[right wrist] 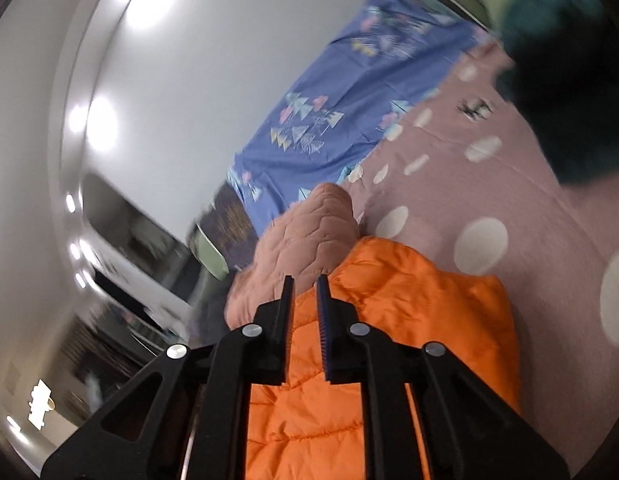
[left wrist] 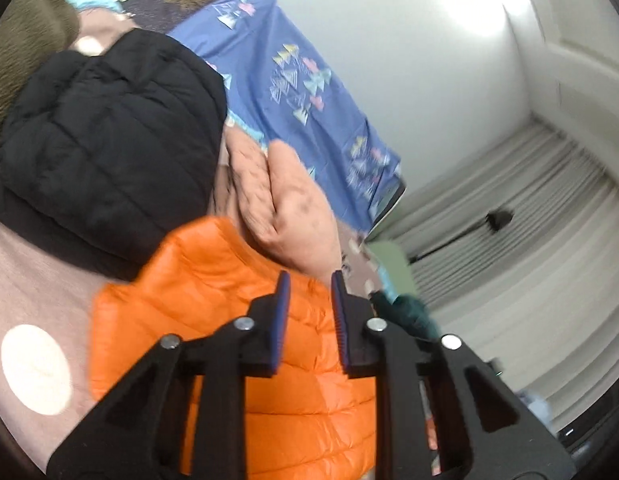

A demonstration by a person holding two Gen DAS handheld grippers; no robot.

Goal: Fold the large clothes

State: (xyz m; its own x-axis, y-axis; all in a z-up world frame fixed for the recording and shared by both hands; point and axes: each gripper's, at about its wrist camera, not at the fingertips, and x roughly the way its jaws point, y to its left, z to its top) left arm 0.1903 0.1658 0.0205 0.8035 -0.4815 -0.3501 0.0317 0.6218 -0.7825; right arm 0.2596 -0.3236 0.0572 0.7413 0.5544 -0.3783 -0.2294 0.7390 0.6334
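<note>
The bed (right wrist: 449, 168) was covered with a dusty pink spread printed with large white dots. Along its far side lay a blue sheet (left wrist: 309, 92) patterned with small pastel triangles, hanging over the bed's edge. An orange puffer jacket (left wrist: 213, 300) lay on the pink spread nearest the cameras. Just beyond it, touching its far edge, sat a pink quilted garment (left wrist: 285, 200), bunched into folds. A black puffer jacket (left wrist: 105, 140) lay beside both, its near edge meeting the orange one. Behind the black jacket rested an olive-brown fuzzy item (left wrist: 25, 56). A dark teal garment (right wrist: 561, 92), blurred, lay toward the bed's far corner, well apart from the orange jacket.
</note>
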